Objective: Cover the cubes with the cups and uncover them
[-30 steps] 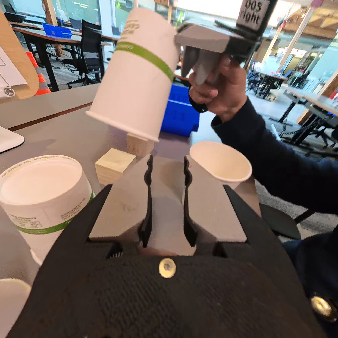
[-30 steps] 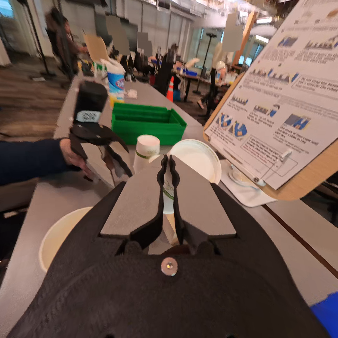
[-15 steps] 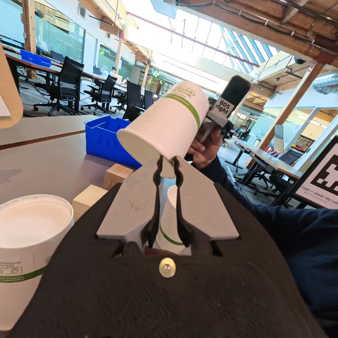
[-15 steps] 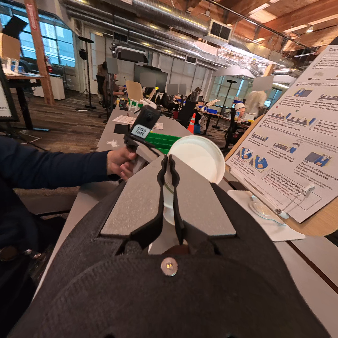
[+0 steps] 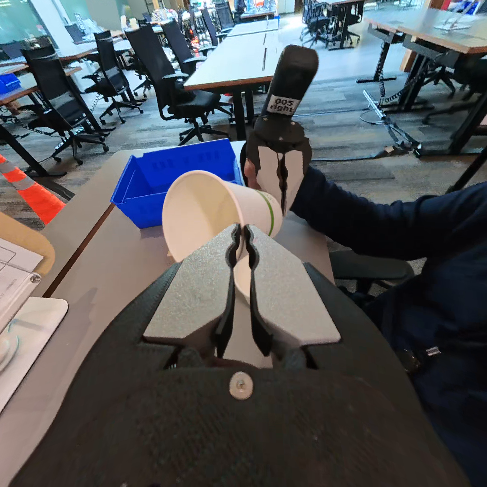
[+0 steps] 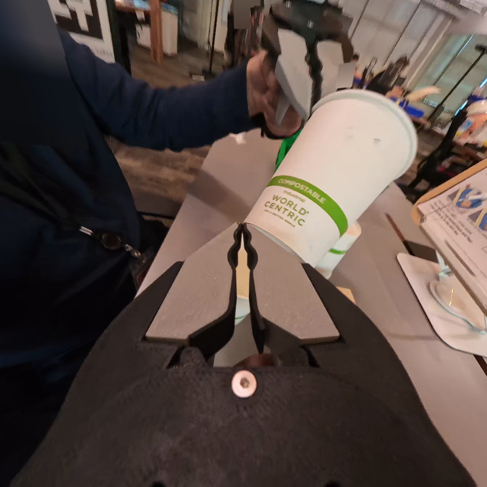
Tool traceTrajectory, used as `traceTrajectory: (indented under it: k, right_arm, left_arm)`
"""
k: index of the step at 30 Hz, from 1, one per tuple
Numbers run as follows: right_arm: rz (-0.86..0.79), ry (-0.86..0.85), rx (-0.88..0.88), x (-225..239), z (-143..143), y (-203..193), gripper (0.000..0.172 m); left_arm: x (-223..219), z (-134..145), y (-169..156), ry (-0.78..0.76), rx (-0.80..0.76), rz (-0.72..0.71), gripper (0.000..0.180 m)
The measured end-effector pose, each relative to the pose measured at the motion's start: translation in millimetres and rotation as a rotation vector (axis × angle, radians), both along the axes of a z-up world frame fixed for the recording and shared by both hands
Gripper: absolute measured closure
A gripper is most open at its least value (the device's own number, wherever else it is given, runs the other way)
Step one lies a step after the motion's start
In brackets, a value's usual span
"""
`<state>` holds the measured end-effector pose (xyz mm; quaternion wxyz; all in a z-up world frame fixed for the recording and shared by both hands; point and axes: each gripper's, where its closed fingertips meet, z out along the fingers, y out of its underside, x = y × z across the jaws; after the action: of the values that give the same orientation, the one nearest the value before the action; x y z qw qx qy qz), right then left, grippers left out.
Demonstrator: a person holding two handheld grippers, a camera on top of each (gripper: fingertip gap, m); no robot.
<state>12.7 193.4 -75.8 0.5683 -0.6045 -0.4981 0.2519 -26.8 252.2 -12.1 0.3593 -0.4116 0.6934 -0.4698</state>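
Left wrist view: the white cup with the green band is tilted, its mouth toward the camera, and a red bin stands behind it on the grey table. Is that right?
Not quite. The bin behind the cup is blue, not red, as the left wrist view shows. The rest holds: the cup is white with a green band and tilted with its mouth toward the camera, and the bin stands on the grey table.
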Motion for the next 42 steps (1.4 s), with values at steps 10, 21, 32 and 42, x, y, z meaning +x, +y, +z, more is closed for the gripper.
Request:
traceTrajectory:
  k: [10, 21, 32, 42]
  right_arm:
    - [-0.055, 0.186, 0.06, 26.6, 26.4, -1.2, 0.172]
    - [-0.08, -0.077, -0.093, 6.8, -33.3, 17.2, 0.168]
    - [-0.105, 0.112, -0.031, 32.7, 1.6, 12.6, 0.167]
    - [-0.152, 0.113, -0.028, 35.7, 0.6, 22.0, 0.165]
  left_arm:
    - [5.8, -2.8, -16.5, 0.049, 0.168, -0.003, 0.18]
    - [16.9, -26.3, -58.0, 0.102, 0.237, -0.106, 0.18]
    - [22.9, -80.5, -65.4, 0.179, 0.326, -0.078, 0.179]
    - [7.7, -74.0, -29.9, 0.121, 0.277, 0.056, 0.143]
